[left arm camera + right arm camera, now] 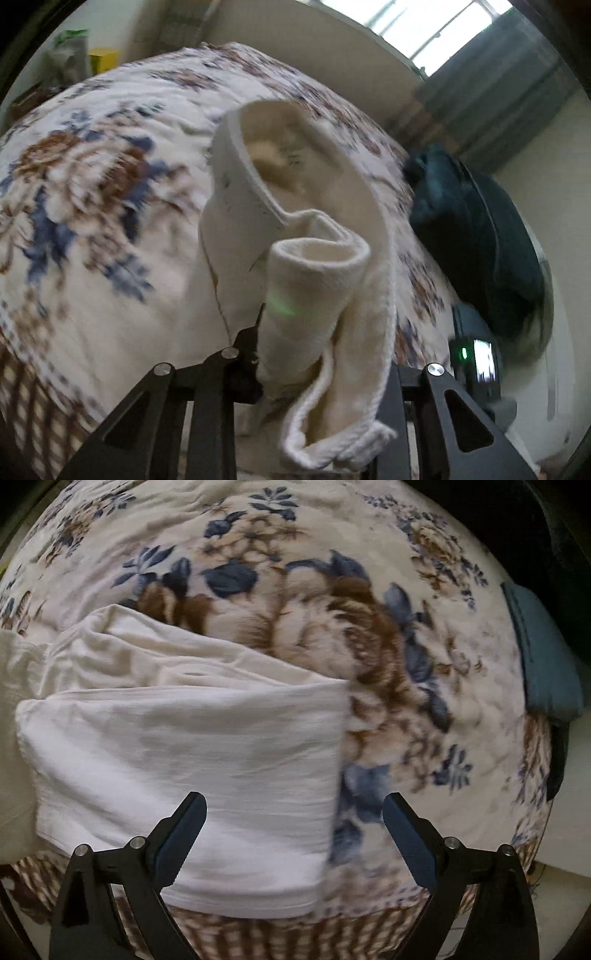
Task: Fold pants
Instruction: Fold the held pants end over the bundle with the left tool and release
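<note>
Left gripper (pixel 295 354): I've the fingers clamped on the pants (pixel 314 280) waistband.
Right gripper (pixel 294 834): fingers wide, empty; I'd pin the fold between them.

From my right wrist cam, the right gripper (pixel 294 825) is wide open over the white pants (pixel 184 746), which lie folded on the floral blanket (pixel 424 635). One finger sits over the fabric, the other over the blanket. Blue-grey cloth (pixel 543 653) lies at the far right edge.

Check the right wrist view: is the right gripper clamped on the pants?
No, the right gripper hangs with its jaws spread wide above the folded white pants, gripping nothing.
</note>
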### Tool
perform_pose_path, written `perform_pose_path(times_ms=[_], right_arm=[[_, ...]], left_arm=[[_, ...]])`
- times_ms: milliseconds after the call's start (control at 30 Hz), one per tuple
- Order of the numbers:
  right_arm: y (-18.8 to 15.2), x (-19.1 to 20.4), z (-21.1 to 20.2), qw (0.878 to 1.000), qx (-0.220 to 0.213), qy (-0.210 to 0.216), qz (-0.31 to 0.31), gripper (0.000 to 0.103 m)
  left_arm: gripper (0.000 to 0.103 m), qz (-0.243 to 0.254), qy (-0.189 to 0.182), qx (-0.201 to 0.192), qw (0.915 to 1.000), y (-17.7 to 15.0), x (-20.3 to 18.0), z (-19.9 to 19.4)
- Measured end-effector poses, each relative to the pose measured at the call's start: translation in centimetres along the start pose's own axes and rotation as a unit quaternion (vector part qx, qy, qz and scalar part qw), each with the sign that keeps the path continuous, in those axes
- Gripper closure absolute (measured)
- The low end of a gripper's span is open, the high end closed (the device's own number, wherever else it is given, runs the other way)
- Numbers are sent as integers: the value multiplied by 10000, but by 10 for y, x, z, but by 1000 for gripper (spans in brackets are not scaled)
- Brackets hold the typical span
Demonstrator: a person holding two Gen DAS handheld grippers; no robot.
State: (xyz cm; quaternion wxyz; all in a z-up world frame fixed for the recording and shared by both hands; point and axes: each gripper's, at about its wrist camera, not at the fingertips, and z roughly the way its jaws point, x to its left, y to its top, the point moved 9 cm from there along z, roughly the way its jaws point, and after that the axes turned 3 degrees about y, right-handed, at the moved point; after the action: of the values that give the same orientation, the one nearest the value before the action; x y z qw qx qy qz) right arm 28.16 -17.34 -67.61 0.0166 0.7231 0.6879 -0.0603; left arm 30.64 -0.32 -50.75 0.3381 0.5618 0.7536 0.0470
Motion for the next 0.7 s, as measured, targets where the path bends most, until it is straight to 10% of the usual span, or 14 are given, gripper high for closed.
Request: perform_pose_path(times_ms=[200,433,700], right_arm=[[-3,-54,-2,9995,-161,231,166,5],[-16,-106,5,9972,-100,618,406,5],[-12,-77,-8,9496,136,2989,938,9]], left_arm=[[81,363,-116,684,9969,-61,-47,50],[79,1031,575,1724,9779,-127,-52,123],[4,994,1096,1950,9696,-109,-69,60]])
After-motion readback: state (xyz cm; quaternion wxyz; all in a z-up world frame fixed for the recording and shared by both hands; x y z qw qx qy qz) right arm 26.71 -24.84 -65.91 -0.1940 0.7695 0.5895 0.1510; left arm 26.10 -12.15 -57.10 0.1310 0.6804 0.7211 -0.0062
